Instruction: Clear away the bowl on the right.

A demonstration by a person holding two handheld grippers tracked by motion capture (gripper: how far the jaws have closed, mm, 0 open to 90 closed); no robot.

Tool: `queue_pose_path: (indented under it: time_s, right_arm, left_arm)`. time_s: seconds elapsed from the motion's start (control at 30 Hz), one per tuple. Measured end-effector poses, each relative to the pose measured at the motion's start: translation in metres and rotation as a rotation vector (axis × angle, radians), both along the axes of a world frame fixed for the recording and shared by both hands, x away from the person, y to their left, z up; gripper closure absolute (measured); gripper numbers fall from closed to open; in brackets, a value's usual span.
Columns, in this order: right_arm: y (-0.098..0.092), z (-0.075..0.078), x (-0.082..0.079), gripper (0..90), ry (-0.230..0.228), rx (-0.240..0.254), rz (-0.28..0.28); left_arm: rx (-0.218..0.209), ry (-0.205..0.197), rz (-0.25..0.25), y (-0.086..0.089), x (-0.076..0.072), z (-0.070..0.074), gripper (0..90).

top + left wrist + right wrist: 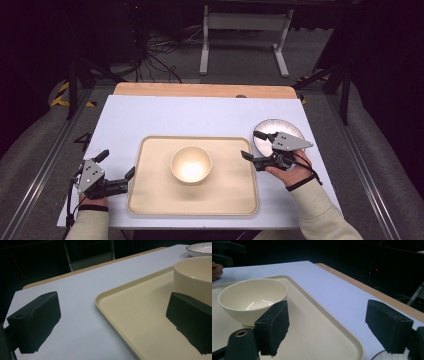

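A cream bowl (191, 164) stands upright in the middle of a beige tray (150, 190) on the white table top. My left gripper (117, 164) rests open just off the tray's left edge, with the rim (100, 300) between its jaws and the bowl (195, 275) beyond. My right gripper (251, 145) is open at the tray's right edge, pointing toward the bowl (252, 300). Nothing is held between its jaws. A white dark-rimmed plate (278, 132) lies under and behind the right hand.
The white sheet (200, 115) covers a wooden table whose far edge (205, 90) shows bare wood. Beyond it are a dark floor, cables and a white metal stand (245, 30). The other hand (216, 271) appears at the far left of the right gripper view.
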State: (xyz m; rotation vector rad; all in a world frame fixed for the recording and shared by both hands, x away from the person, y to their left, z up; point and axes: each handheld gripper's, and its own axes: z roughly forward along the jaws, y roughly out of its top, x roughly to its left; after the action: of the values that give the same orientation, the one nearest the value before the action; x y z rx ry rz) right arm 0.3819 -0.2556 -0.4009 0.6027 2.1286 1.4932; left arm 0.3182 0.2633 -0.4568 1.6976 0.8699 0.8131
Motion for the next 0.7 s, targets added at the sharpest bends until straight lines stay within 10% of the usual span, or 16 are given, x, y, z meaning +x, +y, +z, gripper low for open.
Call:
queue_pose_path:
  time_s: [0.7]
  right_arm:
    - [-0.014, -0.037, -0.006, 16.0, -0.019, 0.044, -0.048]
  left_arm:
    - [-0.001, -0.001, -0.001, 0.000, 0.000, 0.000, 0.3]
